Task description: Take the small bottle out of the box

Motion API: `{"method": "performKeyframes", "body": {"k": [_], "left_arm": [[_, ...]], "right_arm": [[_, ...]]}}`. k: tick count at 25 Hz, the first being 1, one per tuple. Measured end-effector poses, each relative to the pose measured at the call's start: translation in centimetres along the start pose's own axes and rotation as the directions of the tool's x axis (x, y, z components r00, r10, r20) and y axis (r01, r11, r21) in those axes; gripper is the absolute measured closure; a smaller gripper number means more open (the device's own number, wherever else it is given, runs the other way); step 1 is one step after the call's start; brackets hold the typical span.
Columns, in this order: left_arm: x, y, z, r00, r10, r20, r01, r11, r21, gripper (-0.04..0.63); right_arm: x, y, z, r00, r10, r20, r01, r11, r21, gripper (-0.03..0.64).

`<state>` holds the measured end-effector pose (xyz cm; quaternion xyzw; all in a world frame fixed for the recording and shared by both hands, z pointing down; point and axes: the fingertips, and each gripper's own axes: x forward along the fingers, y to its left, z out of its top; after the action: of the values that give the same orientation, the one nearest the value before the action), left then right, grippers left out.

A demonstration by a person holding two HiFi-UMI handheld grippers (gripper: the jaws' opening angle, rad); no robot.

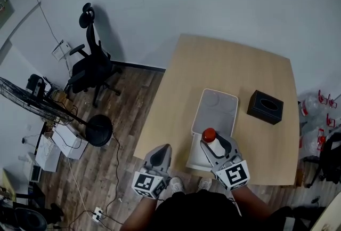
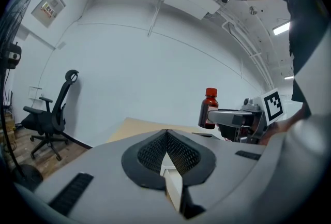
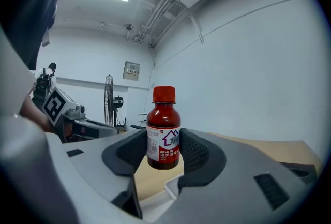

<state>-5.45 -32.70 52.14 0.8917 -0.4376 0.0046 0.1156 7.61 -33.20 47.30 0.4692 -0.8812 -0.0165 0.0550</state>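
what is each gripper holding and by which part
The right gripper holds the small bottle by its labelled body, below the red cap. The left gripper is shut, empty.

small bottle (image 3: 164,130) label: house emblem, characters too small to read | wall sign (image 3: 132,70): illegible

The right gripper (image 1: 216,146) holds the small bottle (image 1: 209,134) seemingly above the box (image 1: 219,111).

One small bottle (image 1: 210,135), one white box (image 1: 219,94), one black box (image 1: 265,106), one table (image 1: 213,62), two hand-held grippers (image 1: 159,152) (image 1: 216,146).
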Motion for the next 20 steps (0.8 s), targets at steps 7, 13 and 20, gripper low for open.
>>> {"method": "performKeyframes", "body": {"k": [7, 13, 20], "left_arm": [[0.2, -0.2, 0.7, 1.000, -0.010, 0.002, 0.010, 1.000, 0.007, 0.581], [0.5, -0.8, 0.9, 1.000, -0.022, 0.002, 0.022, 1.000, 0.018, 0.581], [1.0, -1.1, 1.6, 0.999, -0.033, 0.011, 0.033, 0.999, 0.027, 0.581]], "right_arm": [[-0.1, 0.0, 0.9, 1.000, -0.019, 0.018, 0.020, 0.999, -0.038, 0.408], [-0.6, -0.7, 1.9, 0.998, -0.043, 0.037, 0.044, 0.998, -0.033, 0.408], [-0.7, -1.1, 2.6, 0.997, -0.063, 0.055, 0.064, 0.998, -0.016, 0.408]]}}
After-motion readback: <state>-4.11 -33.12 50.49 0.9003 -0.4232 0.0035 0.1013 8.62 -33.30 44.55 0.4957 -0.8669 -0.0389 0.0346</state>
